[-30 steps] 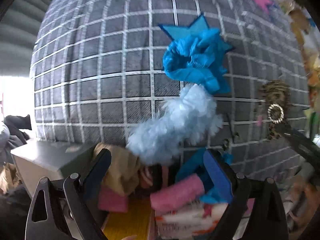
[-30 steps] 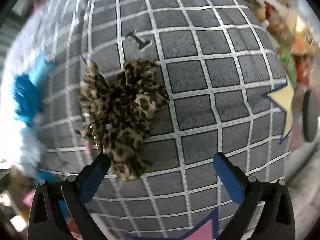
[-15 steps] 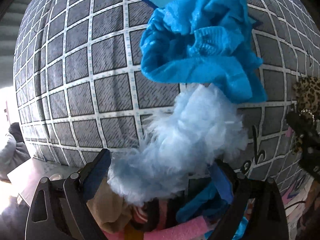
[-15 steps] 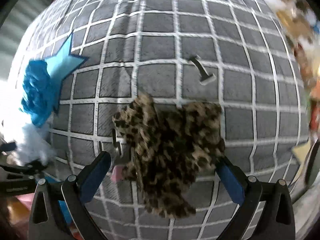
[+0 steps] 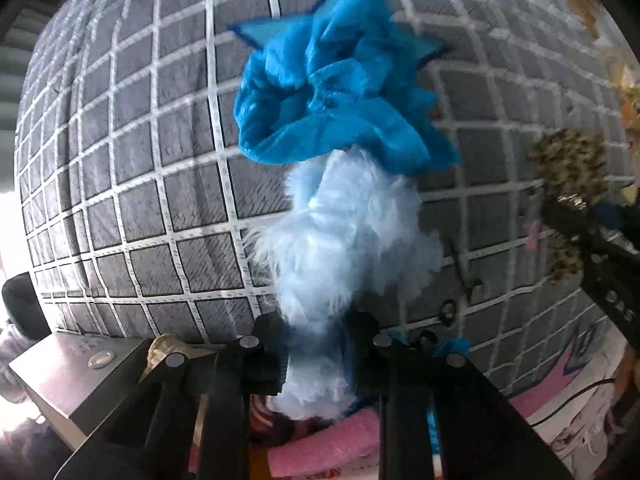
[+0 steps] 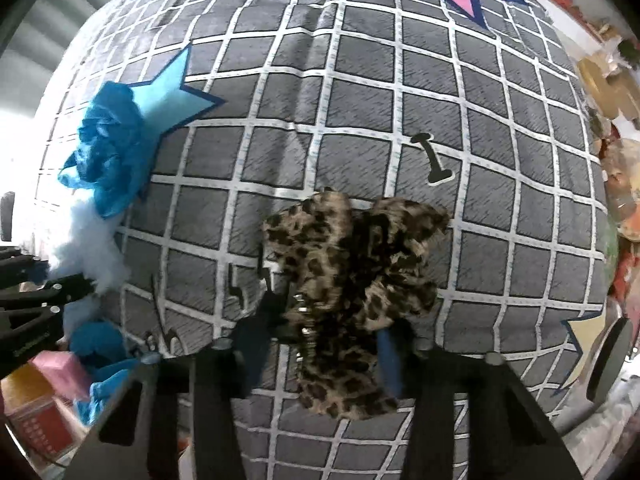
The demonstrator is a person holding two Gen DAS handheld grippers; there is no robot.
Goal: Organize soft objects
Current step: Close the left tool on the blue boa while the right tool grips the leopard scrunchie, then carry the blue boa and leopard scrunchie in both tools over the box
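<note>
My left gripper [image 5: 316, 356] is shut on a fluffy light-blue scrunchie [image 5: 344, 232], which stretches up across the grey checked bedsheet [image 5: 140, 184]. A bright blue scrunchie [image 5: 336, 104] lies on the sheet just beyond it, touching its far end. My right gripper [image 6: 332, 344] is shut on a leopard-print scrunchie [image 6: 352, 276] lying on the sheet. The same leopard scrunchie [image 5: 568, 168] shows at the right of the left wrist view, with the right gripper on it. The two blue scrunchies [image 6: 100, 152] show at the left of the right wrist view.
A box with pink and blue soft items [image 5: 320, 448] sits below the bed's near edge. A grey metal box [image 5: 80, 376] is at lower left. Cluttered shelves [image 6: 616, 128] line the right side. A round grey object [image 6: 608, 356] stands at the far right.
Both grippers closed: the left on the light-blue fluffy scrunchie, the right on the leopard scrunchie. Both were open around these items half a second ago.
</note>
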